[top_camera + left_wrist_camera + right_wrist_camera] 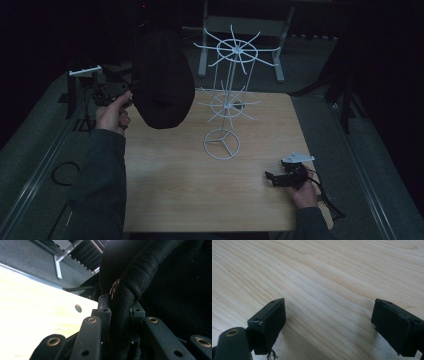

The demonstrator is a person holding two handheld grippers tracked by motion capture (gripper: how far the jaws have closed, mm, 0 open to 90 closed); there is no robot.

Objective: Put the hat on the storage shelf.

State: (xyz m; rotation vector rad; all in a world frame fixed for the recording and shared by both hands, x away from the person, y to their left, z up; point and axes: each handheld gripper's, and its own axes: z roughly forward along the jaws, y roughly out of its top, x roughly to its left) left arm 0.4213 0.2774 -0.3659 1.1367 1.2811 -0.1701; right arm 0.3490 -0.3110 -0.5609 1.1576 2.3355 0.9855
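While left tool [125, 92] pinches black cap [162, 80] (raised), rack [227, 97] beside

A black fabric cap [162, 80] is held up above the table's far left corner, gripped at its thick rim between the closed jaws of the left gripper [131, 92]; its crown hangs to that gripper's right, opening turned away

The high view is dim and grainy, its surroundings from 9 round to 3 o'clock nearly black, with only the table [200, 190] lit. The left gripper view glares white at 8 o'clock. The right gripper view is bright, softly focused towards 12 o'clock.
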